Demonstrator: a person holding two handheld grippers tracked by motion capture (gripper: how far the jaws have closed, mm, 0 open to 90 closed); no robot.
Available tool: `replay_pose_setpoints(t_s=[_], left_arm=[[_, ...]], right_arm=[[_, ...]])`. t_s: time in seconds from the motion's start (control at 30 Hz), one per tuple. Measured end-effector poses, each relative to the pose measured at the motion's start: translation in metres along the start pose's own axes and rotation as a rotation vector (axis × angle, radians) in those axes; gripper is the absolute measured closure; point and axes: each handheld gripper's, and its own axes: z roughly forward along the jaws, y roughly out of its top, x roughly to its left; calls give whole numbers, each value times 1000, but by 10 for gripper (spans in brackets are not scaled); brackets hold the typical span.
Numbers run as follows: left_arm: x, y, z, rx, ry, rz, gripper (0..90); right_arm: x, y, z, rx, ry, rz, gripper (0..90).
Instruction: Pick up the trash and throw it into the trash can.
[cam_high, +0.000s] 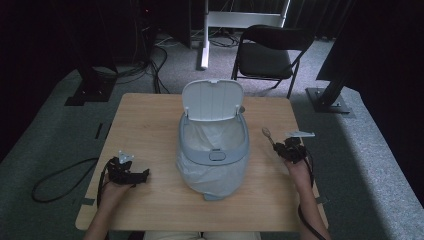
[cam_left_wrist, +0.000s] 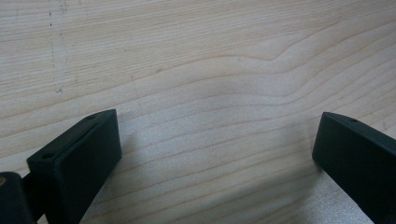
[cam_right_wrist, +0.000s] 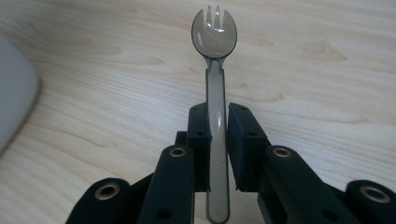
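1. Right gripper (cam_right_wrist: 217, 140): the two black jaws are pressed onto the handle of a translucent grey plastic spork (cam_right_wrist: 215, 56), pinching it between the pads. The handle runs straight up the middle of the right gripper view; its butt end passes back below the pads, and its bowl with short tines stands well beyond the jaw tips.
2. Spork in the high view (cam_high: 267, 134): it juts from the right gripper (cam_high: 278, 145) up and to the left, its bowl end toward the bin, and it is clear of the bin's side. Whether it touches the tabletop cannot be told.
3. Left gripper (cam_left_wrist: 217, 154): the jaws are spread wide with bare wood between them. In the high view it (cam_high: 146, 173) sits at the near left of the table, pointing toward the bin.
4. Bin (cam_high: 214, 150): a grey-white waste bin lined with a clear plastic bag stands at mid-table between the two grippers, with its hinged lid (cam_high: 212, 100) raised upright at the far side.
5. Table (cam_high: 145, 115): light wood, square. A black folding chair (cam_high: 267, 55) stands on the grey carpet beyond it.
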Motion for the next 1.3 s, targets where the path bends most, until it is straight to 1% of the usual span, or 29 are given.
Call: replay_pose_setpoints(t_s=[0.33, 0.47, 0.57, 0.67, 0.73, 0.83, 0.93, 1.03, 1.13, 1.17, 1.2, 1.23, 1.3], left_arm=[[0, 0, 0, 0, 0, 0, 12], [0, 0, 0, 0, 0, 0, 12], [0, 0, 0, 0, 0, 0, 12], [0, 0, 0, 0, 0, 0, 12], [0, 0, 0, 1, 0, 0, 12], [0, 0, 0, 2, 0, 0, 12], [0, 0, 0, 0, 0, 0, 12], [0, 0, 0, 0, 0, 0, 12], [0, 0, 0, 0, 0, 0, 12], [0, 0, 0, 0, 0, 0, 12], [0, 0, 0, 0, 0, 0, 12], [0, 0, 0, 0, 0, 0, 12], [0, 0, 0, 0, 0, 0, 12]], right_arm=[[13, 9, -33, -76, 24, -28, 797], [21, 15, -46, -108, 26, -61, 797], [26, 20, -59, -140, 33, -75, 797], [31, 25, -70, -165, 23, -96, 797], [34, 29, -78, -184, 33, -106, 797], [35, 34, -90, -221, 49, -105, 797], [39, 38, -100, -252, 57, -115, 797], [46, 44, -112, -280, 69, -130, 797], [54, 50, -124, -311, 78, -155, 797], [56, 52, -127, -322, 84, -161, 797], [56, 52, -127, -322, 84, -161, 797], [61, 56, -134, -337, 90, -176, 797], [66, 61, -140, -353, 92, -194, 797]])
